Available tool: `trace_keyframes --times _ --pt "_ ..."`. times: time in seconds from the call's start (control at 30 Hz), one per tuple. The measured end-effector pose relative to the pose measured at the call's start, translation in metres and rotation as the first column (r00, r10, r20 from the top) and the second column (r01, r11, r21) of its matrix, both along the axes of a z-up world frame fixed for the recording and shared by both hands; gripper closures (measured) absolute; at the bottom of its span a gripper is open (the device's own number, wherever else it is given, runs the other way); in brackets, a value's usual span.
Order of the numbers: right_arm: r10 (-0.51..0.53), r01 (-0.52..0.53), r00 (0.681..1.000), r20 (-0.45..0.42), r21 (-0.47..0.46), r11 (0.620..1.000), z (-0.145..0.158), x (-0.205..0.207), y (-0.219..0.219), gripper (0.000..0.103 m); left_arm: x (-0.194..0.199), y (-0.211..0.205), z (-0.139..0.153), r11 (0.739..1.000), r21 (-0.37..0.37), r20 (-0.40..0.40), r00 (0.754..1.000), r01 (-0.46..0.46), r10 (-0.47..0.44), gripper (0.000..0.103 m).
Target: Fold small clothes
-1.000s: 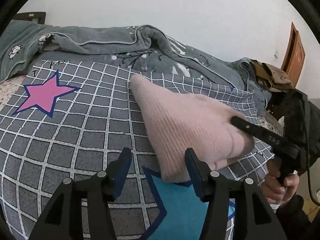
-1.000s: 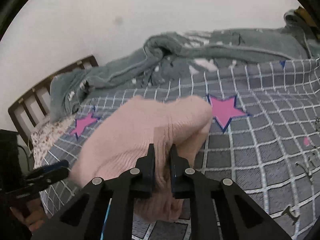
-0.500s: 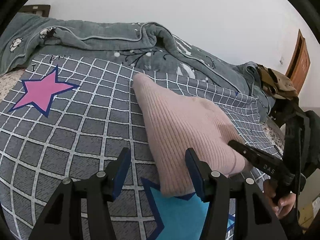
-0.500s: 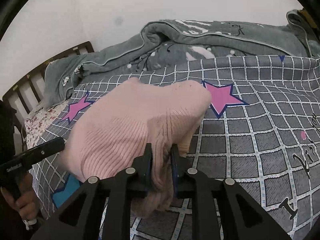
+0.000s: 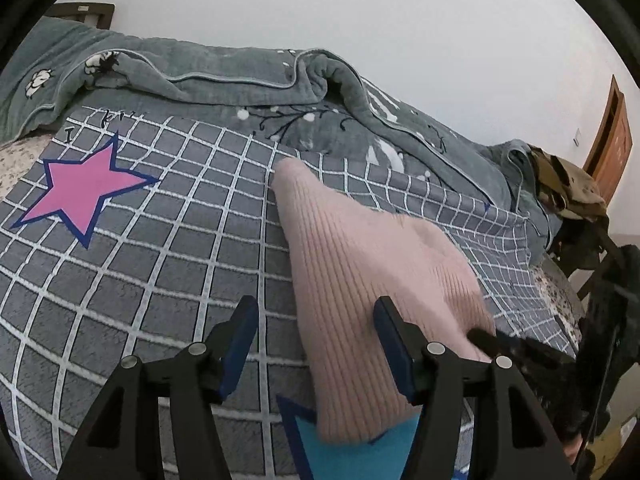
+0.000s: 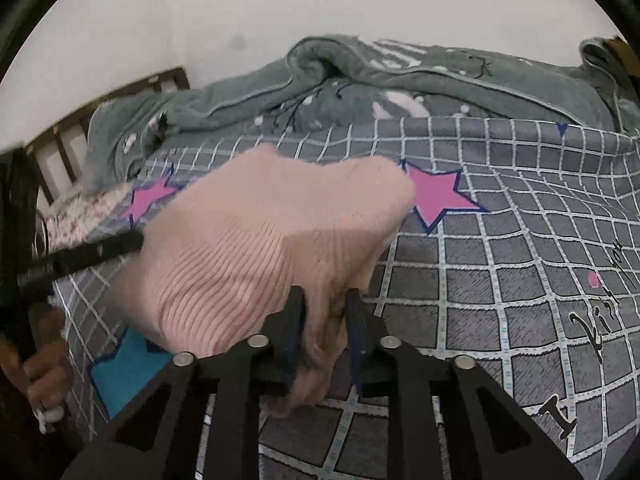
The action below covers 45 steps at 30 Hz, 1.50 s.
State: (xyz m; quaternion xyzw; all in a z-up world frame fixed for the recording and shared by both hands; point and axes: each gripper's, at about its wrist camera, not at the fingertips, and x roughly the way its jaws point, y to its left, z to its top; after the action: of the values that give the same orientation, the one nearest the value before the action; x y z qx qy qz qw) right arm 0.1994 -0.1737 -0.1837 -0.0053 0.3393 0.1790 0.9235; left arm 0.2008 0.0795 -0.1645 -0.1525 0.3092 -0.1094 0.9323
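**One pink knit half-folded, the fold not yet laid flat**

We judge the task to be partway through: the pink knit garment (image 6: 256, 248) is already doubled into a compact, roughly wedge-shaped bundle on the grey checked bedspread (image 5: 132, 272), but one end is lifted off the bed and nothing has been smoothed down. What is left, as we read it, is to lay that raised end over, flatten the bundle and let go

Our right gripper (image 6: 324, 320) is pinching a bunched fold of the garment at its near edge; its jaws have just eased slightly apart, yet cloth is plainly caught between them. Our left gripper (image 5: 316, 344) stands about half open with nothing clamped, its jaws having just been widening; the garment's near edge lies between and beyond the fingers, untouched as far as we can tell

By our count: one pink garment, two grippers, two pink stars and one blue star on the bedspread, one rumpled grey-green blanket (image 5: 224, 68) along the wall, one wooden headboard (image 6: 80, 128), and one hand (image 6: 44, 368) holding the left gripper's handle
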Motion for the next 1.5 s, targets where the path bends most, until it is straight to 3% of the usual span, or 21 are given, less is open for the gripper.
trace_keyframes --times 0.2,0.43,0.57,0.63,0.7,0.8,0.93,1.13,1.5 --pt "0.038 -0.038 0.999 0.020 0.015 0.999 0.003 -0.002 -0.004 0.089 0.014 0.002 0.002 1.000 -0.020 0.000 1.000 -0.020 0.020 0.044" --pt "0.024 -0.026 0.999 0.021 0.138 0.990 0.012 0.016 -0.013 0.072 0.030 -0.001 0.000 0.999 -0.045 -0.016 0.999 -0.029 0.028 0.044" --pt "-0.005 0.008 1.000 -0.014 0.204 0.979 0.009 0.026 -0.018 0.070 0.035 -0.006 -0.003 0.999 -0.034 -0.018 1.000 -0.023 0.023 0.044" --pt "0.015 -0.013 1.000 -0.010 0.193 0.981 0.008 0.024 -0.015 0.089 0.037 -0.007 -0.003 0.999 -0.029 -0.015 1.000 -0.018 0.017 0.044" --pt "0.017 -0.020 1.000 0.025 0.107 0.994 0.010 0.019 -0.011 0.090 0.038 -0.008 -0.004 0.999 -0.035 -0.013 1.000 -0.007 0.007 0.043" --pt "0.010 -0.010 1.000 -0.003 0.121 0.993 0.007 0.021 -0.015 0.090 0.040 -0.010 -0.004 0.999 -0.034 -0.015 1.000 -0.007 0.006 0.043" --pt "0.007 -0.007 1.000 0.001 0.062 0.998 0.002 0.020 -0.008 0.083 0.042 -0.013 -0.005 1.000 -0.024 -0.026 1.000 -0.006 0.006 0.043" --pt "0.000 -0.001 1.000 0.003 0.090 0.996 0.003 0.013 -0.019 0.070 0.036 -0.013 -0.006 1.000 -0.013 -0.028 1.000 -0.008 0.007 0.043" --pt "-0.032 0.030 0.998 0.050 0.041 0.999 0.012 -0.016 -0.016 0.063 0.004 -0.015 -0.003 1.000 0.015 -0.010 1.000 -0.008 0.008 0.042"
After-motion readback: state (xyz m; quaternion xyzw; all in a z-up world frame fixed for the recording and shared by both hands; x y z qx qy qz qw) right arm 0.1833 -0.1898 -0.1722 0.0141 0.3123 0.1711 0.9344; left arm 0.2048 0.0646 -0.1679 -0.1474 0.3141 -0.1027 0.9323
